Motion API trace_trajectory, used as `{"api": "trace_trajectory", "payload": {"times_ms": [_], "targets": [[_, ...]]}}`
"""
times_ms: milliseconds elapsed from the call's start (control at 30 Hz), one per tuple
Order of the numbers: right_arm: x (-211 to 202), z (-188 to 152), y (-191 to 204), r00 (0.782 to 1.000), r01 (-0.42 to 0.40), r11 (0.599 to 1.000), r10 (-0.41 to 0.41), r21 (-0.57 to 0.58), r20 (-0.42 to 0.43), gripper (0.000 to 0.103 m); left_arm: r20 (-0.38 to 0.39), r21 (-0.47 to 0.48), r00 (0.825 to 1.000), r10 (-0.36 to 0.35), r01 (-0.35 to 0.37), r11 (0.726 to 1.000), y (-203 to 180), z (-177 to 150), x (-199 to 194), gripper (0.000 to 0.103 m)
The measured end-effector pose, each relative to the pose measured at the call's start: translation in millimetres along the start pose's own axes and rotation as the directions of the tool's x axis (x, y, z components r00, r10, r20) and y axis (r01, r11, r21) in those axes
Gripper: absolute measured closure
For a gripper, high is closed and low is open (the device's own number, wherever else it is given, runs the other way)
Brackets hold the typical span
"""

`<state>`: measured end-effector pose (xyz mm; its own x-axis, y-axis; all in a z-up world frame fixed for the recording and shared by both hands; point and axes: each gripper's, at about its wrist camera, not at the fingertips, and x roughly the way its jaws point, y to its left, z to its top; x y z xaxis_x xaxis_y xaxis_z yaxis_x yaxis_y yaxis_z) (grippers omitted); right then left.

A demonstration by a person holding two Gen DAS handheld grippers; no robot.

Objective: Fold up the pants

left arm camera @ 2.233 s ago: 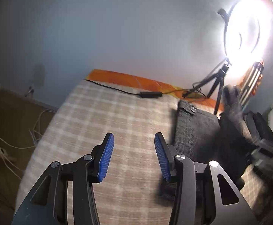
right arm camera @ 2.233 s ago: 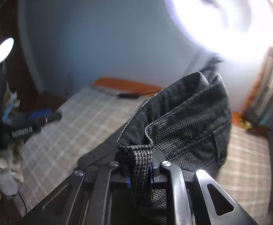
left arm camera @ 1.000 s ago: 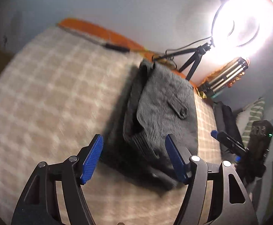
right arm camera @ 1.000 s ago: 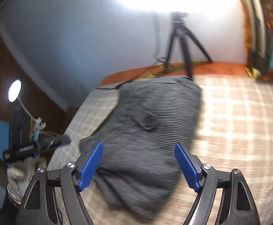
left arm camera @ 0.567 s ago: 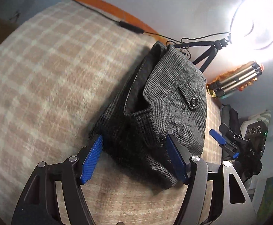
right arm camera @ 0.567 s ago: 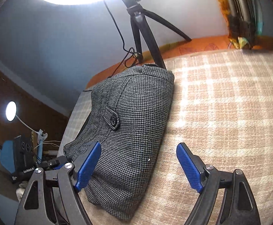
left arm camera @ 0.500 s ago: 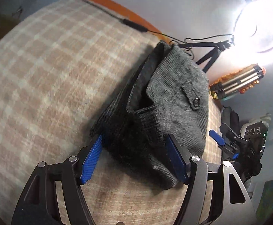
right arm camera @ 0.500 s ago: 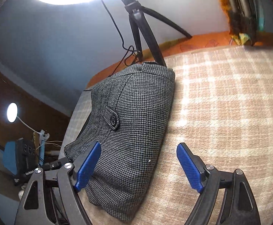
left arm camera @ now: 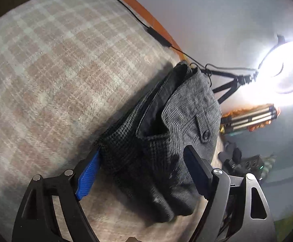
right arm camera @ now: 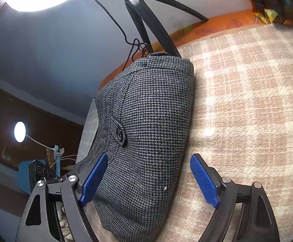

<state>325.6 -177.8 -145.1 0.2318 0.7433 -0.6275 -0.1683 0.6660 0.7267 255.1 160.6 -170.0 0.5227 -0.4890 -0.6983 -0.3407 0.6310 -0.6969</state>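
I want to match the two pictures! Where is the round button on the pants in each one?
Left wrist view: the button sits right of centre, on the pocket flap of the folded pants, above the right finger.
Right wrist view: the button sits left of centre, above the left blue finger.
Shared landmark: the black tripod behind the pants.

Right gripper (right arm camera: 149, 178) jaws wide apart over folded houndstooth pants (right arm camera: 148, 121) lying on plaid blanket (right arm camera: 247, 100); tripod (right arm camera: 146, 14) behind.
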Motion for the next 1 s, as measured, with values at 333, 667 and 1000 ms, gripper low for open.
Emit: {"api": "trace_trajectory", "payload": {"times_ms": [333,667,1000], "targets": [[9.2,10.6,-13.6,0.999,-0.026,0.999,0.025,0.048,0.032,0.017,0.07,0.067,0.997,0.022,-0.026,0.997,-1.0,-10.4,5.8,0.023],[24.7,23.1,-14.1,0.997,-0.061,0.995,0.057,0.083,0.05,0.03,0.116,0.077,0.989,0.091,-0.1,0.992,-9.1,4.6,23.2,0.054],[25.2,19.6,6.8,0.999,-0.006,0.999,0.004,0.046,0.055,0.077,0.147,0.2,0.985,0.093,-0.122,0.972,-27.7,-6.0,15.0,0.077]]}}
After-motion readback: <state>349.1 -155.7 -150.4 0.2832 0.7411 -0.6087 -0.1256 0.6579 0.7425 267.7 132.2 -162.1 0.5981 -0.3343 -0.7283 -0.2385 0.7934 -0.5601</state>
